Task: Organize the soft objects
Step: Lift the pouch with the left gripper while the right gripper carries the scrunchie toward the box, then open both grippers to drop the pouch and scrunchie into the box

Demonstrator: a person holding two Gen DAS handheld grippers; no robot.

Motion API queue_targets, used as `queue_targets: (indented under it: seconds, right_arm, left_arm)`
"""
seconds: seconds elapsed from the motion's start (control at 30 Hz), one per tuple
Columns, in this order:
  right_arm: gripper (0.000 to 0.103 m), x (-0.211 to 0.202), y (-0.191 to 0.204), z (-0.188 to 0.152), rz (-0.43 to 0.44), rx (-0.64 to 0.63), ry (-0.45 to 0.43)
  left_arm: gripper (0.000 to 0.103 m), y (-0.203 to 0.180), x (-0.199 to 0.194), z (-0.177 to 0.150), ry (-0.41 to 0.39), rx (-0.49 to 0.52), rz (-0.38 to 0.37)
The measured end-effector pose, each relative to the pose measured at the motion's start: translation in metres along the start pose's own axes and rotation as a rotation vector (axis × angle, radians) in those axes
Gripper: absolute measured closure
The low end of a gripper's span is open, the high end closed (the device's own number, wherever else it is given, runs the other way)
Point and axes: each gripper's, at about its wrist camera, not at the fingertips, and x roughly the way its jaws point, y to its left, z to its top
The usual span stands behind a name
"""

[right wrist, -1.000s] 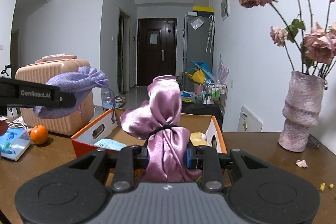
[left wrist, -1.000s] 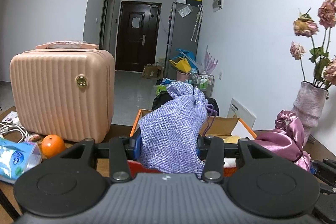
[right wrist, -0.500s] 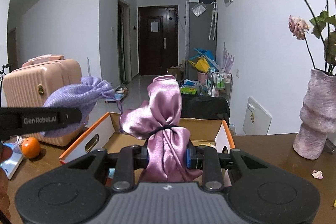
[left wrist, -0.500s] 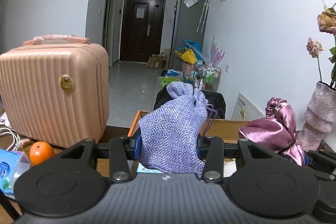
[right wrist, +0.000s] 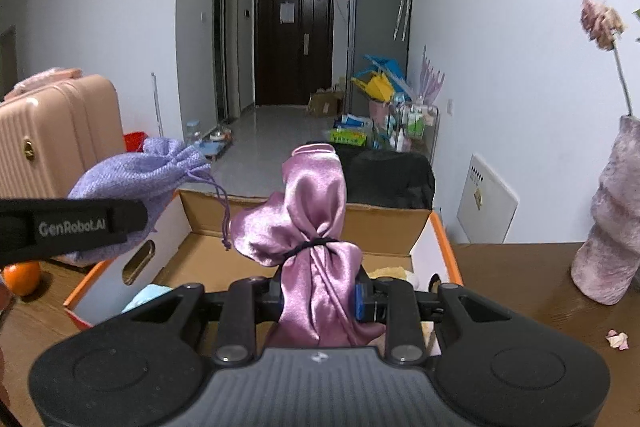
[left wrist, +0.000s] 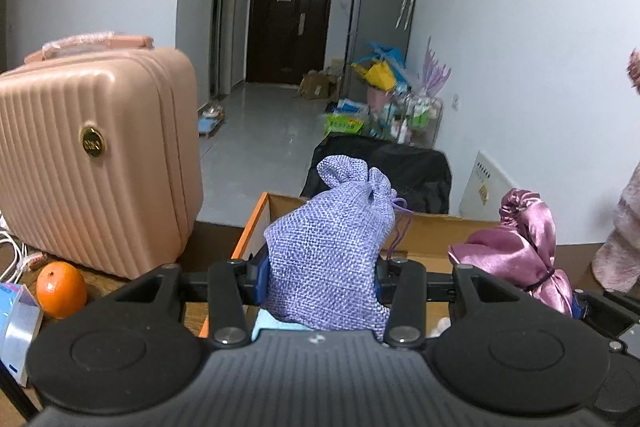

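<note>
1. Progress. The task is judged partly done: soft items, a pale blue one and a cream one, are already seen lying in the cardboard box (right wrist: 384, 227), while two pouches are held above its open top and are not yet set down. Lowering and release are what is left.
2. Cardboard box. Plain brown card inside, white outer walls with orange edges and a slotted handle hole; it stands on a dark wooden table (right wrist: 520, 287), beside a ribbed, hard-shelled pink suitcase (left wrist: 96, 155).
3. Purple pouch (left wrist: 328, 259). Coarse, open-weave cloth, plump and rounded, gathered at the neck by a drawstring. It is pinched across its body by the left gripper (left wrist: 320, 275), whose jaws are narrowed onto it.
4. Pink pouch (right wrist: 316, 227). Smooth, glossy satin, cinched mid-length by a dark band into a bow-like shape. Its lower half is clamped by the right gripper (right wrist: 320, 301), jaws nearly closed.
</note>
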Motion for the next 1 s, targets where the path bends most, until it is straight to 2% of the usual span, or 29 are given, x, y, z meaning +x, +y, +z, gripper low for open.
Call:
queue_targets:
  seconds: [0.07, 0.37, 0.47, 0.53, 0.63, 0.7, 0.77, 0.8, 0.9, 1.0]
  right_arm:
    - [0.076, 0.011, 0.0, 0.001, -0.003, 0.007, 0.026]
    - [0.073, 0.046, 0.004, 0.005, -0.018, 0.004, 0.085]
    - [0.065, 0.049, 0.004, 0.002, -0.011, -0.004, 0.091]
    - [0.058, 0.049, 0.002, -0.001, -0.01, 0.006, 0.101]
    - [0.051, 0.045, -0.001, -0.004, -0.015, 0.016, 0.093]
    - [0.024, 0.043, -0.003, -0.004, -0.023, 0.027, 0.089]
    - [0.01, 0.039, -0.006, -0.005, -0.036, 0.038, 0.068]
    - [0.006, 0.037, -0.007, -0.005, -0.042, 0.041, 0.058]
    - [0.0, 0.033, -0.01, -0.005, -0.053, 0.052, 0.054]
    - [0.0, 0.028, -0.013, -0.006, -0.057, 0.053, 0.056]
  left_arm:
    - [0.059, -0.001, 0.01, 0.001, 0.034, -0.01, -0.009]
    - [0.057, 0.002, 0.035, -0.005, 0.072, -0.003, 0.021]
    - [0.05, 0.007, 0.039, -0.006, 0.085, -0.014, 0.027]
    - [0.028, 0.009, 0.04, -0.006, 0.08, -0.035, 0.023]
    - [0.02, 0.011, 0.032, -0.005, 0.043, -0.038, 0.037]
    - [0.011, 0.013, 0.03, -0.004, 0.045, -0.045, 0.036]
    - [0.003, 0.016, 0.027, -0.004, 0.032, -0.055, 0.05]
    - [0.0, 0.016, 0.025, -0.004, 0.021, -0.049, 0.059]
    - [0.0, 0.015, 0.019, -0.005, 0.015, -0.026, 0.074]
    - [0.0, 0.014, 0.016, -0.006, 0.027, -0.013, 0.075]
